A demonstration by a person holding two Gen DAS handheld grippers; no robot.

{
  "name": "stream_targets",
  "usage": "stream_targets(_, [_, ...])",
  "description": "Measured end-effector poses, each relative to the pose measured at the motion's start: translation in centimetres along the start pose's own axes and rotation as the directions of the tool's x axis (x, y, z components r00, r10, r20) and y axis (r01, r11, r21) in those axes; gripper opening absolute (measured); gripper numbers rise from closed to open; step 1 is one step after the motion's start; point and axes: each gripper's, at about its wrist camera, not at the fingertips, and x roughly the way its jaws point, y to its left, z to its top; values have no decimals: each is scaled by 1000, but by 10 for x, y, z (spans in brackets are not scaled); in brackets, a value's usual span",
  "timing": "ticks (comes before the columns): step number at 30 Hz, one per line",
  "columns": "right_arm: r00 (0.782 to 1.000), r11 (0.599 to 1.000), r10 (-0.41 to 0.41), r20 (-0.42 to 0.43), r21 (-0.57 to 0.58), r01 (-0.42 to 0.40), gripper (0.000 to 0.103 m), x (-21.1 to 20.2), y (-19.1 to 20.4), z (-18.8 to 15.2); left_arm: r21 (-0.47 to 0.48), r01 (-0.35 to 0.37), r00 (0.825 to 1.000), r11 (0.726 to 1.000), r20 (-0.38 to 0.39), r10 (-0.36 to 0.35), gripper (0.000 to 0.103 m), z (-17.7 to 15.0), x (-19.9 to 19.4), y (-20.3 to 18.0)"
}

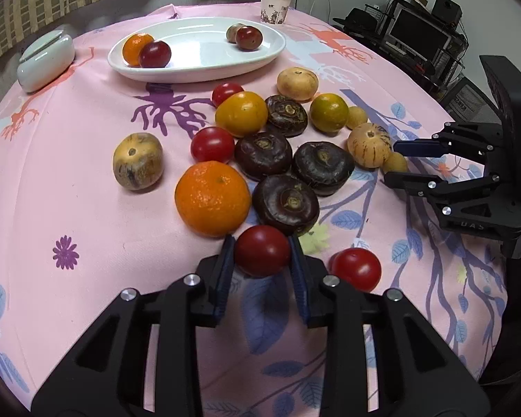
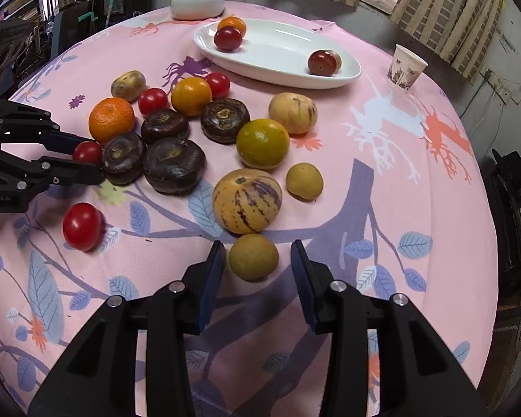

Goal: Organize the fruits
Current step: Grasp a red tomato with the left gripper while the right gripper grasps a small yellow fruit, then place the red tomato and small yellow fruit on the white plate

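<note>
The table (image 1: pixel 87 208), under its pink printed cloth, carries everything. Toward its far edge sits the white oval dish (image 1: pixel 205 66), holding a mandarin, two dark red tomatoes and one half-hidden fruit. In the middle of the cloth the loose fruit lies in a cluster: the big mandarin (image 1: pixel 212 197), four dark brown water chestnuts, striped pepino melons and several cherry tomatoes.

My left gripper (image 1: pixel 262 253) is clenched on a cherry tomato (image 1: pixel 262 250) at the near side of that cluster; both blue pads press its flanks, and it sits right at the fingertips, just in front of the mandarin and the nearest water chestnut (image 1: pixel 285 204). A second cherry tomato (image 1: pixel 356 268) lies free just beside my right-hand finger.

My right gripper (image 2: pixel 257 257) is released, its fingers straddling a small tan longan (image 2: pixel 253 256) near the table's near edge. The left pad is almost against it; the right pad stands clear.
</note>
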Motion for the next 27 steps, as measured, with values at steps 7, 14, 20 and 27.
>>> stream_targets(7, [1000, 1000, 7, -6, -12, -7, 29, 3, 4, 0, 28, -15, 1000, 999, -4, 15, 31, 1, 1, -3])
stream_targets(14, [999, 999, 45, 23, 23, -45, 29, -1, -3, 3, 8, 19, 1000, 1000, -7, -19, 31, 1, -1, 2])
stream_targets(20, [989, 994, 93, 113, 50, -99, 29, -22, -12, 5, 42, 104, 994, 994, 36, -106, 31, 1, -14, -6])
stream_targets(27, [957, 989, 93, 274, 85, -120, 29, -42, -18, 10, -19, 75, 986, 997, 151, -71, 31, 16, -48, 0])
